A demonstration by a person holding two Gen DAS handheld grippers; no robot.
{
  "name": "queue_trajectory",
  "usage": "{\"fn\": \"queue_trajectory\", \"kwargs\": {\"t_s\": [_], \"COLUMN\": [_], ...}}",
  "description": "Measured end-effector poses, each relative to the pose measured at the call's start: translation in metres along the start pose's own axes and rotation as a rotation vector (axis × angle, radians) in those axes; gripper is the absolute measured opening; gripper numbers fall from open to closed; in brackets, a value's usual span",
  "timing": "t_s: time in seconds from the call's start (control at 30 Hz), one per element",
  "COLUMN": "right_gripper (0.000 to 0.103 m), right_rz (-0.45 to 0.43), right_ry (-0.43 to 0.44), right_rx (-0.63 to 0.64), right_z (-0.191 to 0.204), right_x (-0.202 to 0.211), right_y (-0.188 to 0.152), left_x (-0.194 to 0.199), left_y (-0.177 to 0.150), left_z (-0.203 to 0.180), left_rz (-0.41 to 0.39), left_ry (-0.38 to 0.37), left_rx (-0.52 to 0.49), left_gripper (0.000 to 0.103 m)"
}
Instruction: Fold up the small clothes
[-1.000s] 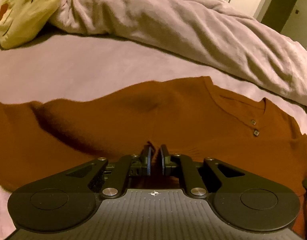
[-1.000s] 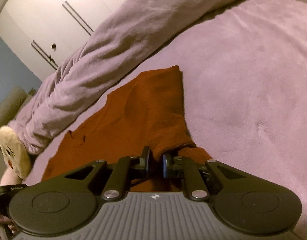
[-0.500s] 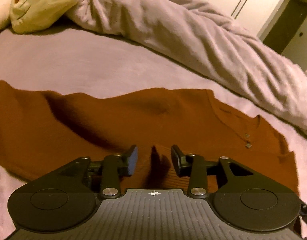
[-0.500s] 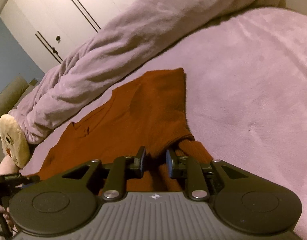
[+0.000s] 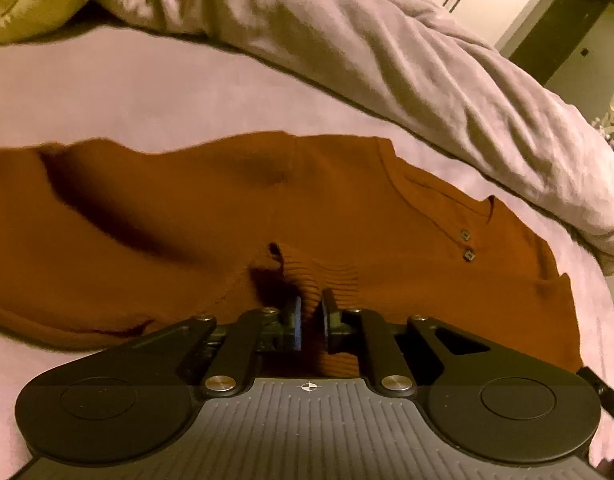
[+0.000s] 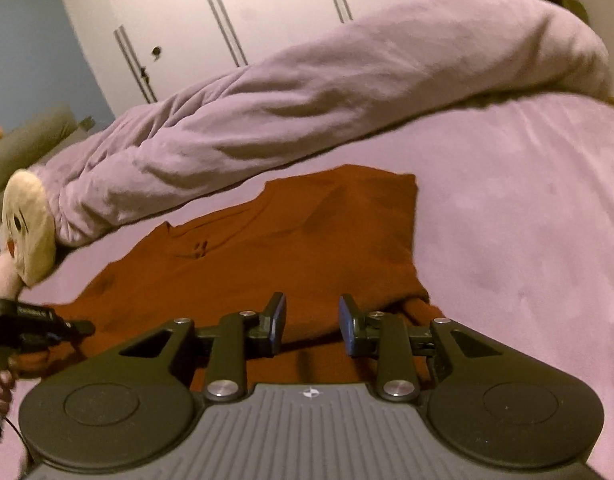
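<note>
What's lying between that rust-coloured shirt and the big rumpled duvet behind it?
Nothing but bare bedsheet. In both views a strip of plain lilac sheet separates the shirt from the duvet; no other object lies there.

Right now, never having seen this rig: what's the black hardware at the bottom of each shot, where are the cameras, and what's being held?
There is no robot: a person holds a two-finger gripper in each hand, and a fisheye camera on each looks forward along its fingers. The left gripper is closed on a ribbed cuff of the rust-orange knit sweater with two buttons. The right gripper is open above the same sweater, holding nothing. The sweater lies on a lilac plush bedspread. Behind it sit a rolled pale lilac duvet and a cream stuffed toy with a face. White wardrobe doors stand behind.
</note>
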State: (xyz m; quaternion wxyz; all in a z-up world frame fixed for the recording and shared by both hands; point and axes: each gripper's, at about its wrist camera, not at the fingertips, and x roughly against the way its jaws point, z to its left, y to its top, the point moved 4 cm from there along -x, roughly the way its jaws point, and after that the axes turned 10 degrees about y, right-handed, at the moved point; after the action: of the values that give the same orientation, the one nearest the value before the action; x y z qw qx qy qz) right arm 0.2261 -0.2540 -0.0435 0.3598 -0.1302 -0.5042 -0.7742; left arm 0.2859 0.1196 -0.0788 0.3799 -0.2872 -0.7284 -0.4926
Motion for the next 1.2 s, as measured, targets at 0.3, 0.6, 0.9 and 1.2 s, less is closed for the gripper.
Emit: {"fn": "queue_trajectory", "kwargs": {"t_s": [0.3, 0.6, 0.9, 1.2], "right_gripper": [0.026, 0.024, 0.041, 0.048], "right_rz": [0.024, 0.074, 0.058, 0.100], "right_ry": [-0.047, -0.135, -0.095, -0.112], "right_rx": [0.095, 0.164, 0.121, 0.069], "right_z": [0.018, 0.001, 0.020, 0.035], "right_x": [-0.024, -0.043, -0.003, 0.019], "right_y": [0.003, -0.007, -0.021, -0.049], "left_x": [0.011, 0.016, 0.074, 0.084], "left_y": [0.006, 0.000, -0.017, -0.026], "left_z": [0.018, 0.043, 0.189, 0.339], "left_rz": [-0.043, -0.060, -0.255, -0.323], "left_ry": [0.072, 0.066, 0.149, 0.239], "left_rx": [-0.015, 0.044, 0.434, 0.846], "left_gripper": [0.006, 0.050, 0.082, 0.082]}}
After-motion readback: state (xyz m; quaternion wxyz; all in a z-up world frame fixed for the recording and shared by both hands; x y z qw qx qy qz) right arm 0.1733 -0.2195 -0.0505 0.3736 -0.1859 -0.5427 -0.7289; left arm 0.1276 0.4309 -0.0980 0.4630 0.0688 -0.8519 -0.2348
